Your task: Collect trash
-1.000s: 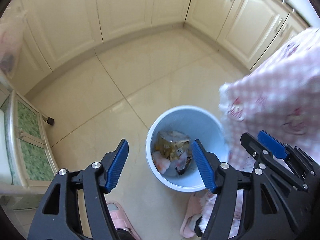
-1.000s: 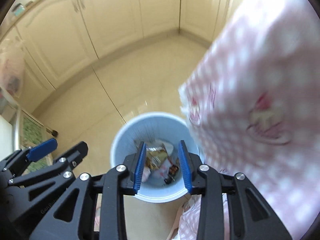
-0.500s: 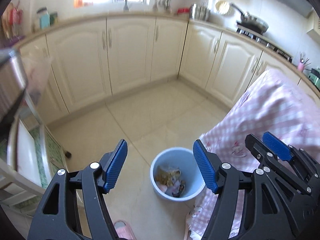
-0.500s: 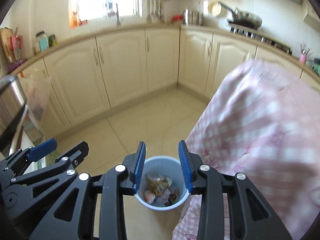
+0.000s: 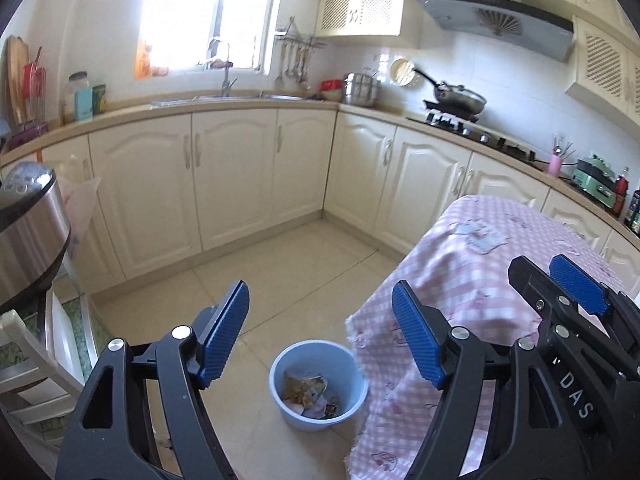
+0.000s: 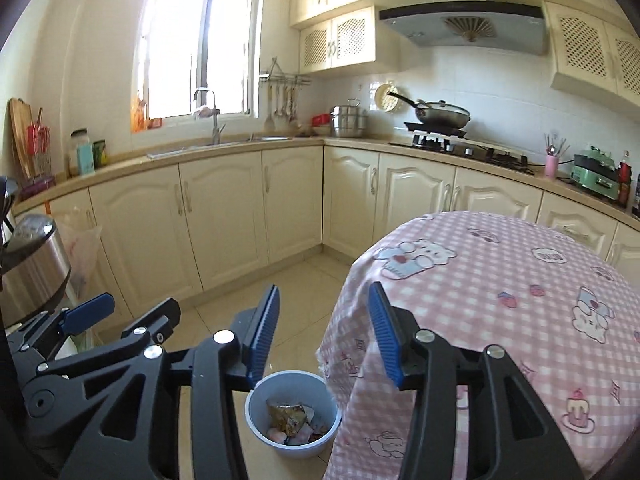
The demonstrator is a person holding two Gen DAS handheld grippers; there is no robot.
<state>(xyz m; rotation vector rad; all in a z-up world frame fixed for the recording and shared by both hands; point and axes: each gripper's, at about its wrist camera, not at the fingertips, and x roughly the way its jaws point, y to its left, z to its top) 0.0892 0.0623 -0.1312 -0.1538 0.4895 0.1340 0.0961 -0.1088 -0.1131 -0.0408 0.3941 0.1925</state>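
Left wrist view: the left claw [image 5: 320,338] is spread wide and its jaws are opening, with nothing between the blue pads. Below and beyond it, a light blue trash bin [image 5: 318,386] stands on the tiled floor [image 5: 280,264], just beside the hanging edge of the pink checked tablecloth [image 5: 460,264]. Crumpled wrappers and scraps [image 5: 308,394] lie in the bottom of the bin. The right claw [image 5: 576,292] shows at the right edge, over the cloth.

Right wrist view: the right claw [image 6: 322,336] is partly spread and its jaws are opening, empty. The trash bin [image 6: 294,412] sits on the floor below it, against the cloth's edge, with the scraps [image 6: 294,422] inside. The left claw [image 6: 90,314] appears at the left, also empty. The covered counter [image 6: 500,280] carries no visible loose trash in this view.
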